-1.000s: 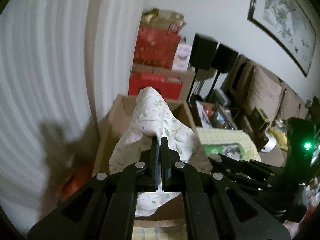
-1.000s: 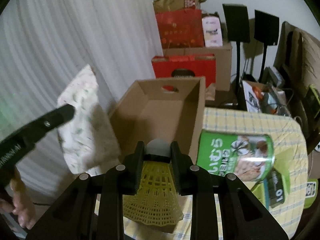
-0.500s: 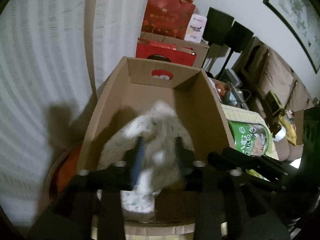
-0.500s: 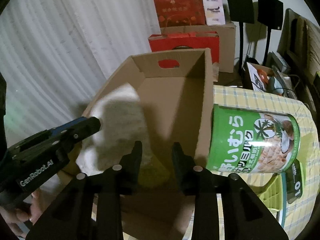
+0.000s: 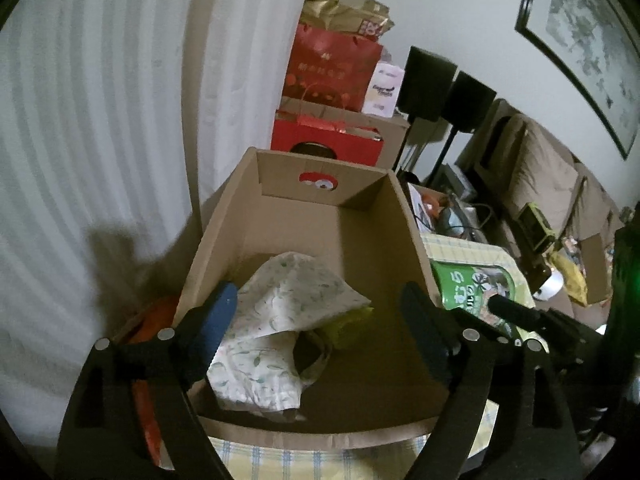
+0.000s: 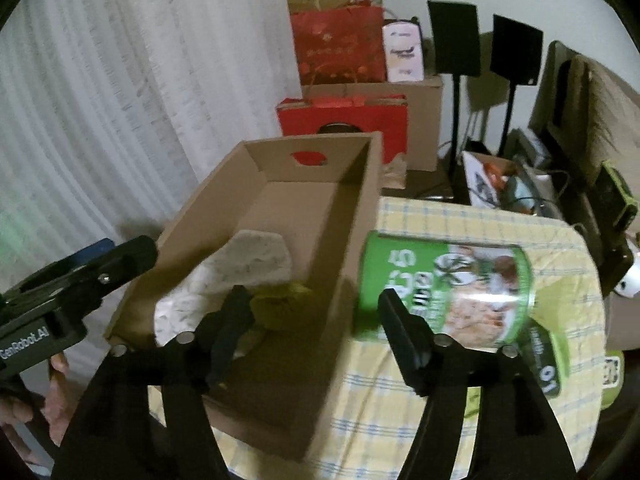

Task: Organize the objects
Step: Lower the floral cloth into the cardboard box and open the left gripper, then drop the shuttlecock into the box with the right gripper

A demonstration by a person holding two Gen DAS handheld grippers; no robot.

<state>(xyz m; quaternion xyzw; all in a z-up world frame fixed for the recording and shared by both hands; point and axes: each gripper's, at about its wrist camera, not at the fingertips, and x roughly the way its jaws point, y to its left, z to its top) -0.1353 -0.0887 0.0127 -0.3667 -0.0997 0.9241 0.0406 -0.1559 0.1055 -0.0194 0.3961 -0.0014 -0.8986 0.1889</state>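
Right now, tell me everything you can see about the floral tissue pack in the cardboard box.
The tissue pack is a soft, crumpled white packet printed with small green leaves. It lies slumped at the near end of the open cardboard box, resting on the box floor, one corner folded up. The yellow shuttlecock lies against its right side, partly tucked under it. Neither gripper grips it; the open left gripper hovers around it.

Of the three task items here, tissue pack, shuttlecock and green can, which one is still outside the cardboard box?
The green can, lying on the checked tablecloth right of the cardboard box; tissue pack and shuttlecock are inside.
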